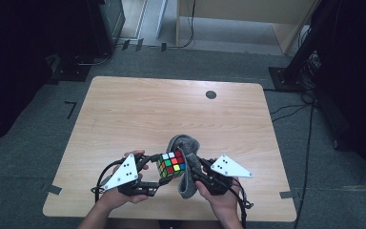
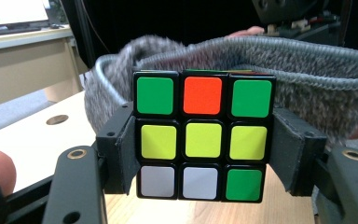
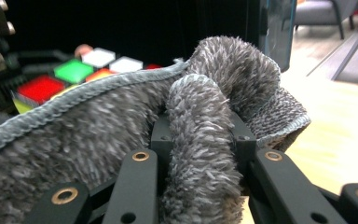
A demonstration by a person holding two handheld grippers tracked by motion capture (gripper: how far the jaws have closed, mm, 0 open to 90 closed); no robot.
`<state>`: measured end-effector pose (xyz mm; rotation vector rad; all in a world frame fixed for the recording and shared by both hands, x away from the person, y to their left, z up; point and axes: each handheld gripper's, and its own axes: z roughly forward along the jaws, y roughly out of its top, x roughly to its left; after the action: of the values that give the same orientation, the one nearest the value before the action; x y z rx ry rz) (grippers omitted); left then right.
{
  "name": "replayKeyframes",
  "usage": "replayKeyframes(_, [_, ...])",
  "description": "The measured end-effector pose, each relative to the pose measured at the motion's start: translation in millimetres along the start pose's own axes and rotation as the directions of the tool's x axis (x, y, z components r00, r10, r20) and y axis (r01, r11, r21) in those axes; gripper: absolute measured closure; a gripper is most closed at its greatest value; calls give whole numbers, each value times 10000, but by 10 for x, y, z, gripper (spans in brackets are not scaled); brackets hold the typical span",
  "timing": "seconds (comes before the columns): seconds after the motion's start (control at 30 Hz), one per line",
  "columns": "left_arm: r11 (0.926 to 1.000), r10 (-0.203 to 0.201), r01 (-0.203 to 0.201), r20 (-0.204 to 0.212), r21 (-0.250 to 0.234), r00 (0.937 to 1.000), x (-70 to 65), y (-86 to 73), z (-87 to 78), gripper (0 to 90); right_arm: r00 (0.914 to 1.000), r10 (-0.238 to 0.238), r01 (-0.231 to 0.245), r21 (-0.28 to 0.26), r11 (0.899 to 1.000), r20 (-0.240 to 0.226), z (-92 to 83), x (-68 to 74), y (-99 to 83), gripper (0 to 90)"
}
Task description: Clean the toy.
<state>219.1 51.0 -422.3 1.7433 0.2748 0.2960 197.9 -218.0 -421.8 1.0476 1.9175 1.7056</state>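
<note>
A scrambled colour cube (image 1: 171,164) is clamped between the jaws of my left gripper (image 1: 164,172), just above the near part of the wooden table (image 1: 138,114). In the left gripper view the cube (image 2: 203,135) faces me with green, orange, yellow and white squares, and both pads press on its sides. A grey fuzzy cloth (image 1: 187,162) hangs right behind and beside the cube. My right gripper (image 1: 196,172) is shut on a bunched fold of that cloth (image 3: 200,154). Past the cloth's edge the cube's top squares (image 3: 74,72) peek out.
A dark round grommet (image 1: 211,94) sits near the table's far right edge. Grey carpet, black stands and cables surround the table. The person's hands come in at the near edge.
</note>
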Motion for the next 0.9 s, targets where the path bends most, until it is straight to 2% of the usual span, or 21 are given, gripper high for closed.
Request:
replayKeyframes(0.07, [10000, 31, -30, -40, 40, 10000, -9, 2, 6, 343, 10000, -54, 54, -110, 9999, 65, -9, -1, 4, 714])
replayKeyframes(0.17, [10000, 71, -71, -111, 10, 9999, -16, 12, -4, 343, 10000, 70, -70, 13, 10000, 51, 24, -8, -40, 714])
replayKeyframes(0.33, [9992, -195, 184, -293, -368, 9994, 11, 41, -46, 343, 10000, -10, 12, 482, 9988, -45, 108, 34, -115, 714])
replayKeyframes(0.43, [9985, -364, 353, -248, -420, 9990, 41, 39, -65, 343, 9999, -79, 84, 680, 9976, -83, 141, 67, -143, 714])
replayKeyframes(0.53, [9991, -316, 313, -92, -270, 9995, 36, 27, -50, 343, 9998, -187, 185, 412, 9990, 42, 93, 64, -92, 714])
replayKeyframes(0.6, [9996, -234, 234, -24, -156, 9997, 12, 24, -23, 343, 9999, -49, 49, 4, 10000, 94, 35, 41, -43, 714])
replayKeyframes(0.67, [9998, -161, 161, 14, -124, 9999, -17, 27, 0, 343, 9999, -11, 14, -168, 9999, 141, -1, 25, -15, 714])
replayKeyframes(0.77, [9998, -155, 155, -46, -85, 9999, -15, 25, 5, 343, 9998, 125, -124, -81, 9999, 131, 12, 6, -41, 714])
replayKeyframes(0.9, [9995, -240, 237, -169, -204, 9996, 7, 30, -19, 342, 9998, 217, -216, 376, 9991, -32, 91, 8, -116, 714])
